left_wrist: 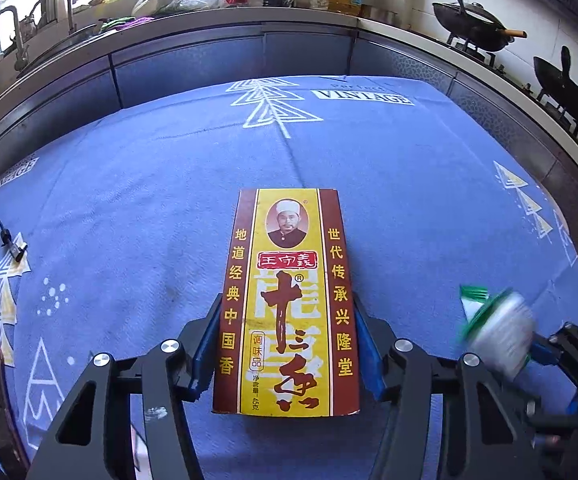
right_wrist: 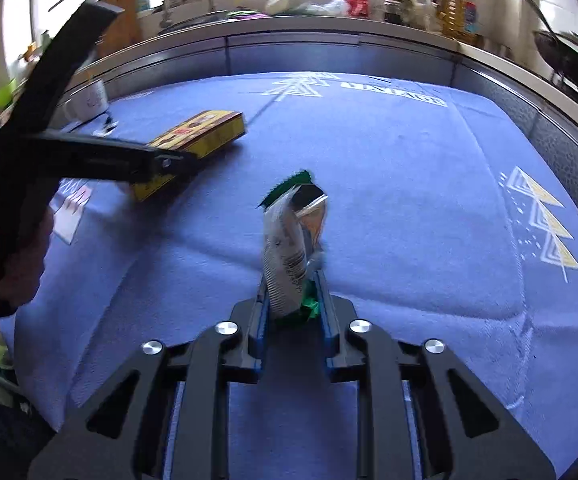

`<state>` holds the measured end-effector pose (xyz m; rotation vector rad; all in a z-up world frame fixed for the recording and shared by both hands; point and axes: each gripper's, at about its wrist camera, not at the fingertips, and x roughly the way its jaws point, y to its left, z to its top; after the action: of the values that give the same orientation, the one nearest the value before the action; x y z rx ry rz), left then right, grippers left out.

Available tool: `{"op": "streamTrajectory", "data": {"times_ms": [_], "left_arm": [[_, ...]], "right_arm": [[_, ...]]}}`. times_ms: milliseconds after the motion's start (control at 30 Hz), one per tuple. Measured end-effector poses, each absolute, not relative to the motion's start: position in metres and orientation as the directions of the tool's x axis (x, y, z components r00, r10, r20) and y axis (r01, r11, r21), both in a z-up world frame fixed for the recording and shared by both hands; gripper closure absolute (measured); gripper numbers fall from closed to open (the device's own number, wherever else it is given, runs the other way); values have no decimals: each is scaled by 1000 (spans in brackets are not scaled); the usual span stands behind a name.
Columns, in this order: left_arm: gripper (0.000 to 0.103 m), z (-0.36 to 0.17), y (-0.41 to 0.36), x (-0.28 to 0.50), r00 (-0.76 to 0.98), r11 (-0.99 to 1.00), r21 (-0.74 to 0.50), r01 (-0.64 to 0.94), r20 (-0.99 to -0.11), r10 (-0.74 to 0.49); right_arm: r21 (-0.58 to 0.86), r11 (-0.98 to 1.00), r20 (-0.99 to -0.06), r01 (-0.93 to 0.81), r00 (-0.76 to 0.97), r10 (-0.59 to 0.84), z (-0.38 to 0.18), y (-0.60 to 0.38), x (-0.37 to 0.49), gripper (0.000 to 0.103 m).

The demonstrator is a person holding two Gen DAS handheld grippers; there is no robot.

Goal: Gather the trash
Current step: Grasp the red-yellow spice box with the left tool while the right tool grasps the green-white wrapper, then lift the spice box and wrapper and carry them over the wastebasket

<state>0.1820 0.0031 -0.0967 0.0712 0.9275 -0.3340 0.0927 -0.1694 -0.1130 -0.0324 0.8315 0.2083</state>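
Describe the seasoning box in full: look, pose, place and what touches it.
The seasoning box is a flat, long cardboard carton, yellow in the middle with dark red side bands, Chinese lettering and an oval portrait near its far end. It looks closed, with slightly worn edges. It lies face up on the blue cloth, lengthwise away from the left wrist camera. The left gripper straddles its near half, blue pads against both long sides. Nothing else touches it.

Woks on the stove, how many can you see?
2. One wok sits on the nearer burner with a ladle inside; the other wok is further right. Others may be hidden.
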Motion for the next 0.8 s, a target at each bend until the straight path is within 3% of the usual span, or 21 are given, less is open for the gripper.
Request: {"op": "streamTrajectory", "data": {"times_ms": [333,433,500,800], "left_arm": [[45,-93,-87,141,454,822,-119,557,-786,-421],[45,-96,-114,133,404,782,-138,608,-794,-454],[45,-98,-129,125,385,760,-135,636,-798,-464],[42,-102,-156,113,385,738,-77,671,-815,-434]], "right_arm": [[160,980,-744,117,667,42,-110,-260,70,82],[210,964,-735,161,676,48,-113,-279,59,72],[209,963,-728,172,685,36,-112,-282,52,49],[203,969,-708,143,705,45,-114,-285,31,41]]}}
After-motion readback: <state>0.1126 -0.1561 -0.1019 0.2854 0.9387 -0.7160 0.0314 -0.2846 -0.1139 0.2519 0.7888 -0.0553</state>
